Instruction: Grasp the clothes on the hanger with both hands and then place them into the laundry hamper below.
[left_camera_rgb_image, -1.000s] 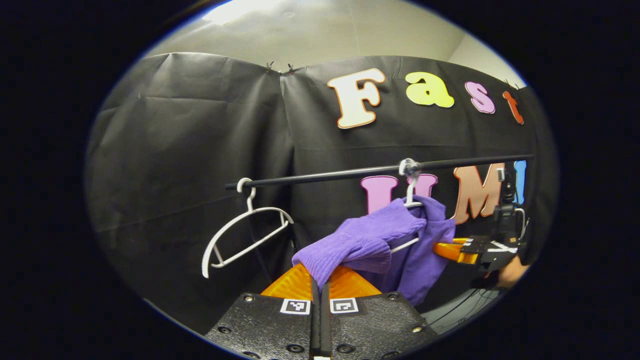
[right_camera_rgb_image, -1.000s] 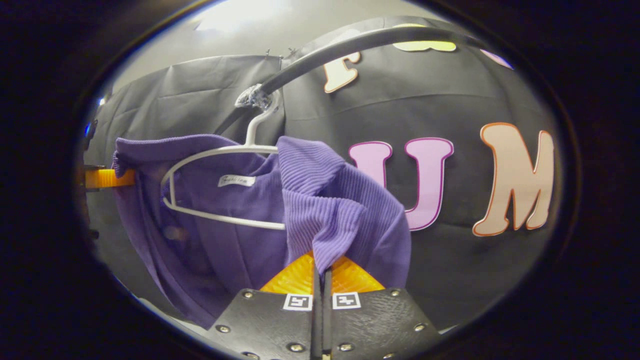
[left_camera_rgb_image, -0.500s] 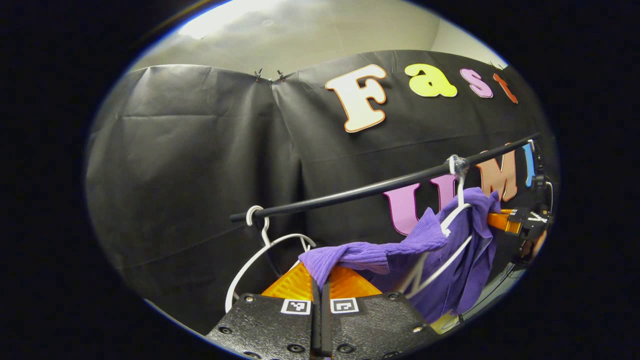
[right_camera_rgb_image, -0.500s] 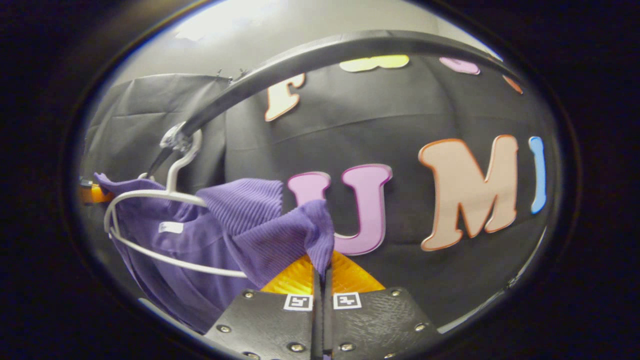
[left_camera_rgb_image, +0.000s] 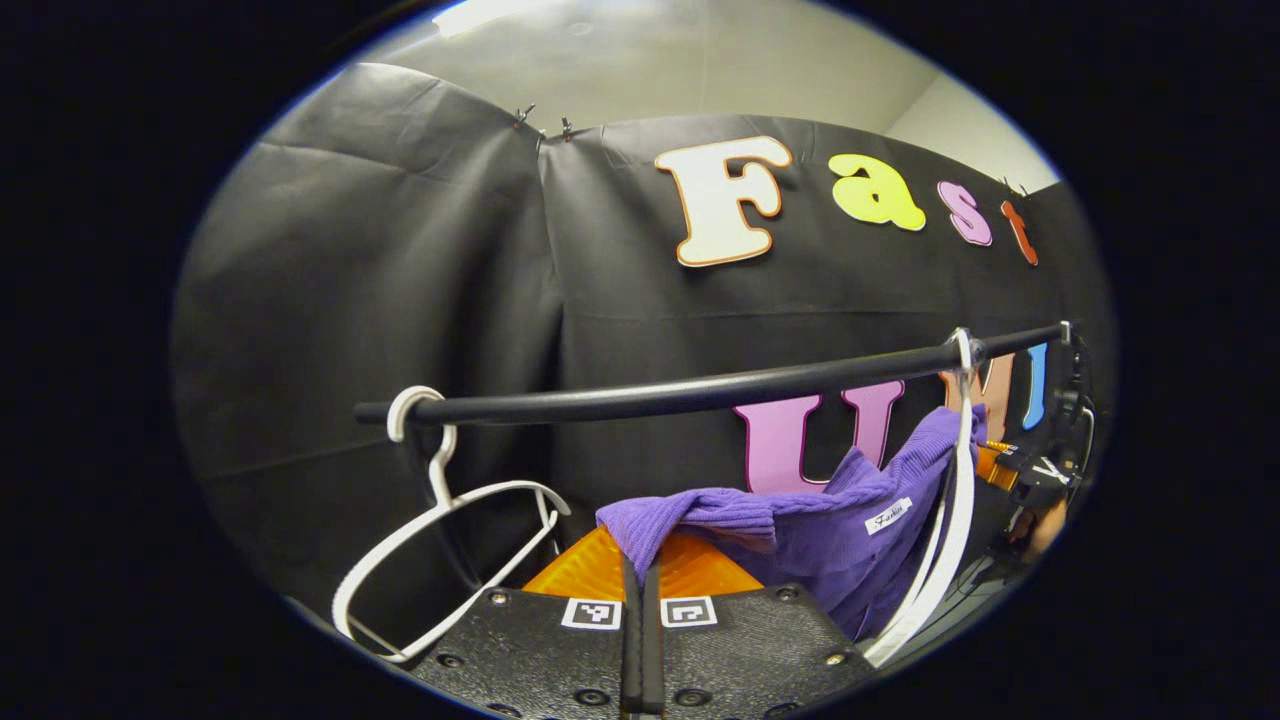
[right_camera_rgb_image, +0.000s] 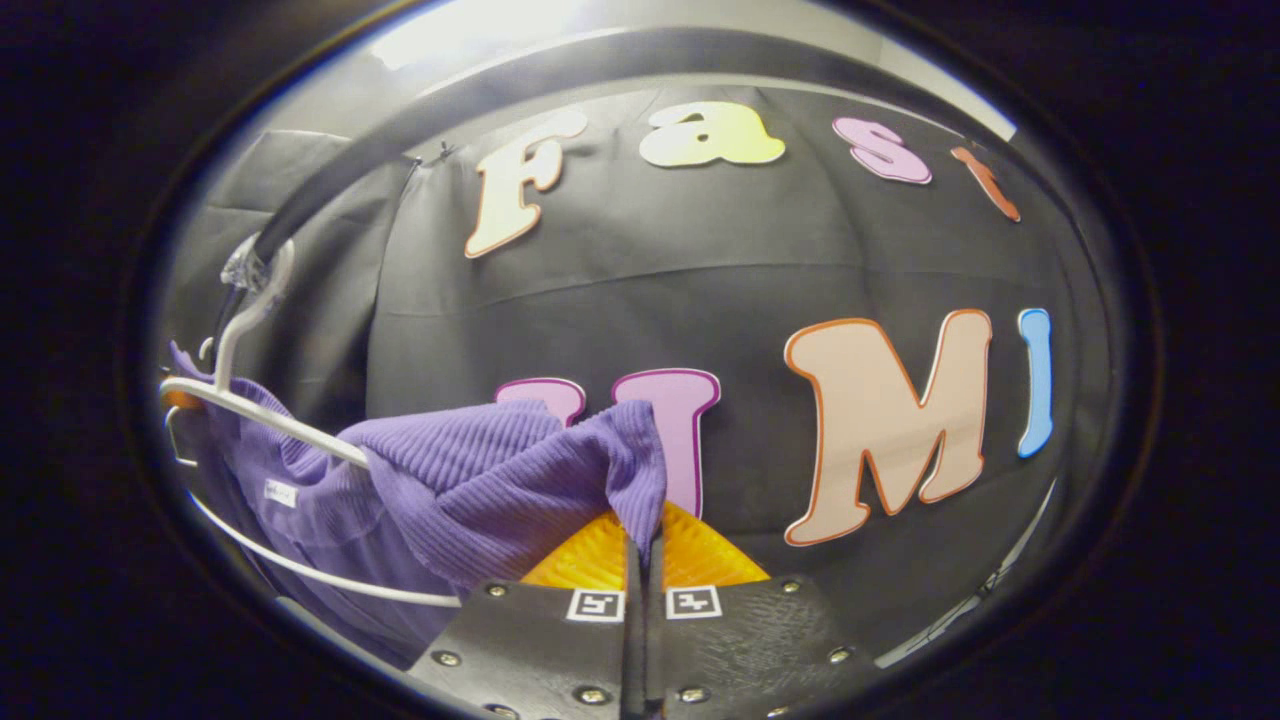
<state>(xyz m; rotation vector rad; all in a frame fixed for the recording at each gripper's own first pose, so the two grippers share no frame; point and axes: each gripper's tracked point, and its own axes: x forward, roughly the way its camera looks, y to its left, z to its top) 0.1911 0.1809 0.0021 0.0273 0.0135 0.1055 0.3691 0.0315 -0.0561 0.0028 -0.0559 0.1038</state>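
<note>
A purple knit sweater (left_camera_rgb_image: 800, 525) is stretched between my two grippers, still draped partly over a white hanger (left_camera_rgb_image: 945, 540) on the black rail (left_camera_rgb_image: 700, 388). My left gripper (left_camera_rgb_image: 640, 545) is shut on one shoulder of it. Far right in the left gripper view, the other gripper (left_camera_rgb_image: 1010, 465) holds the opposite end. In the right gripper view my right gripper (right_camera_rgb_image: 642, 525) is shut on the sweater (right_camera_rgb_image: 480, 485), whose fabric runs left to the white hanger (right_camera_rgb_image: 260, 410) under the rail (right_camera_rgb_image: 520, 85).
An empty white hanger (left_camera_rgb_image: 440, 550) hangs at the rail's left end in the left gripper view. The black cloth wall stands close behind the rail. A hand (left_camera_rgb_image: 1040, 525) shows at the far right edge.
Both grippers have pulled apart and away from the rail, stretching the sweater. The clothed hanger has turned edge-on in the left gripper view and slid left in the right gripper view.
</note>
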